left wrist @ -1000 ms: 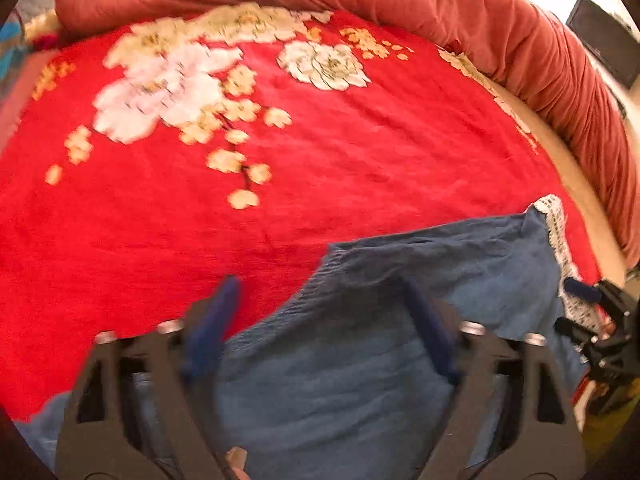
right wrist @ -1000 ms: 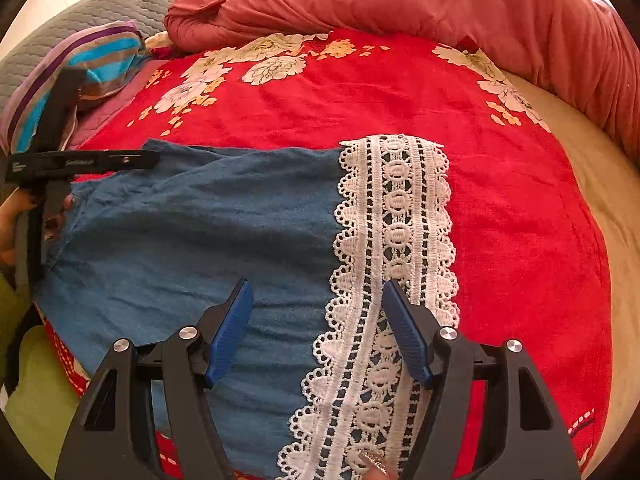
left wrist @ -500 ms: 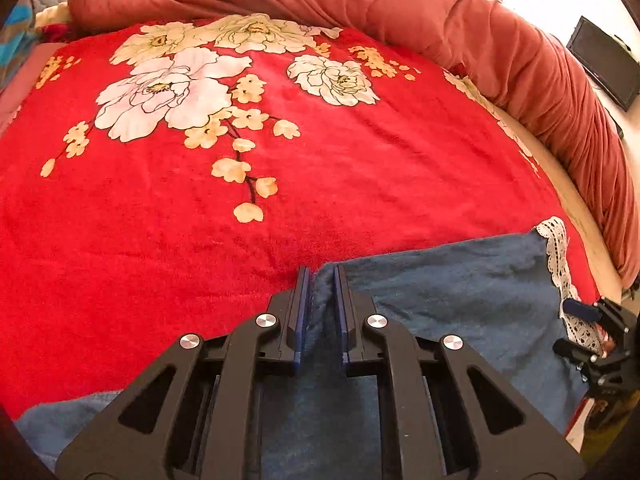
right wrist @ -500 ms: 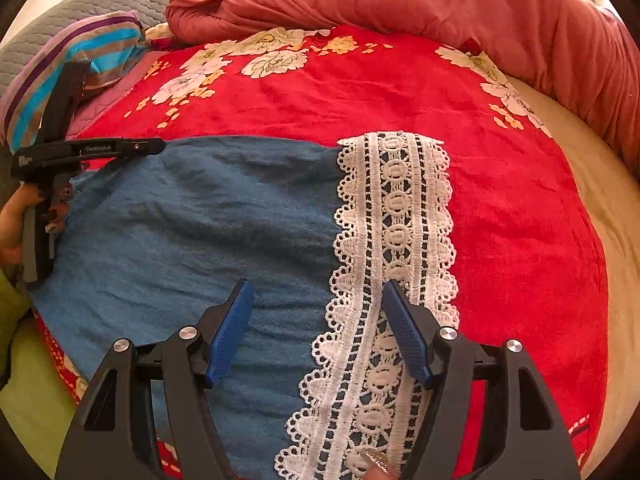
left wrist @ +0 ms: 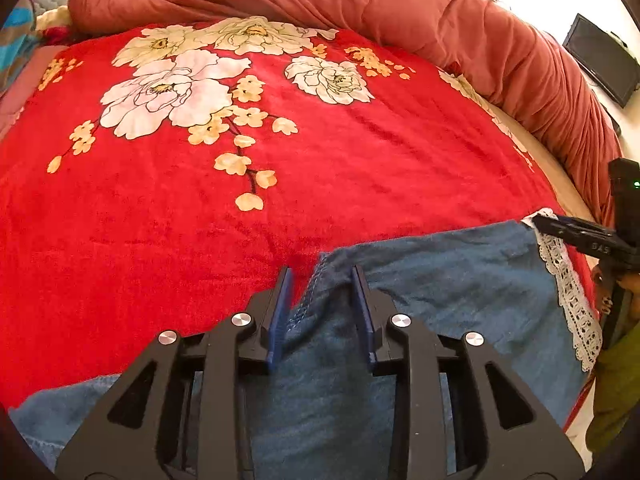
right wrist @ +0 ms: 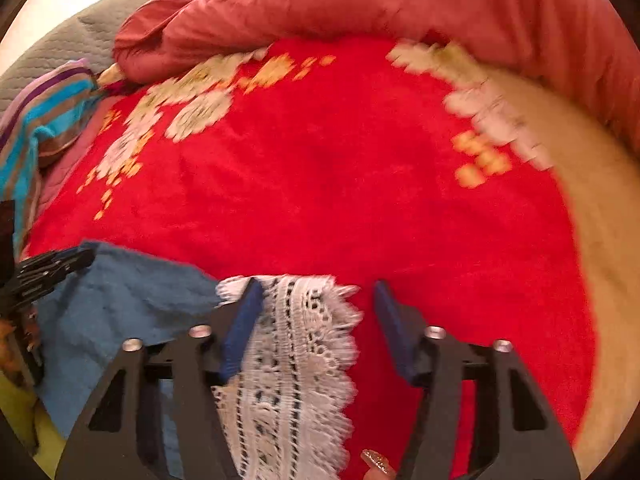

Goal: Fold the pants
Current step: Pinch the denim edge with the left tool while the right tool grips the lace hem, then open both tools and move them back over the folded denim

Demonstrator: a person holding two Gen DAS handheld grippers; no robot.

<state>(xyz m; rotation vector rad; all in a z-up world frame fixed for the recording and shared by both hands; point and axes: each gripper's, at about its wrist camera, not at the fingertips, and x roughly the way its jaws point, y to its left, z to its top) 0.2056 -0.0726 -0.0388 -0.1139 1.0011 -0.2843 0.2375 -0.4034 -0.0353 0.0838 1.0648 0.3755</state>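
**Blue pants on the red bed, both tongs spread over them**

Red plush covers the bed [left wrist: 360, 168], printed with large white and yellow flowers, and a rust-coloured quilt [left wrist: 400, 12] is heaped along its far edge. A striped cloth [right wrist: 44, 120] lies at the far left in the right wrist view, and a dark screen [left wrist: 600, 60] stands beyond the quilt in the left wrist view.

The pants [left wrist: 440, 280], blue with a band of white lace trim [right wrist: 296, 344], lie flat on the near part of the bed.

The left tongs [left wrist: 322, 276] are spread, with a clear gap between the blue pads. A stitched corner of the pants rises into that gap: the fabric edge runs up between the pads, nearer the right-hand pad, while the left-hand pad sits over bare red cover. Neither pad presses the cloth.

The right tongs [right wrist: 318, 292] are spread wider (this view is motion-blurred). The lace trim lies between and beneath the pads, its far end just past the tips; the left-hand pad overlaps the trim's inner border and the right-hand pad stands apart over red cover, just beside the scalloped edge. A painted fingernail [right wrist: 376, 460] shows at the bottom of this view.

Each wrist view catches the other tongs at the opposite end of the pants.
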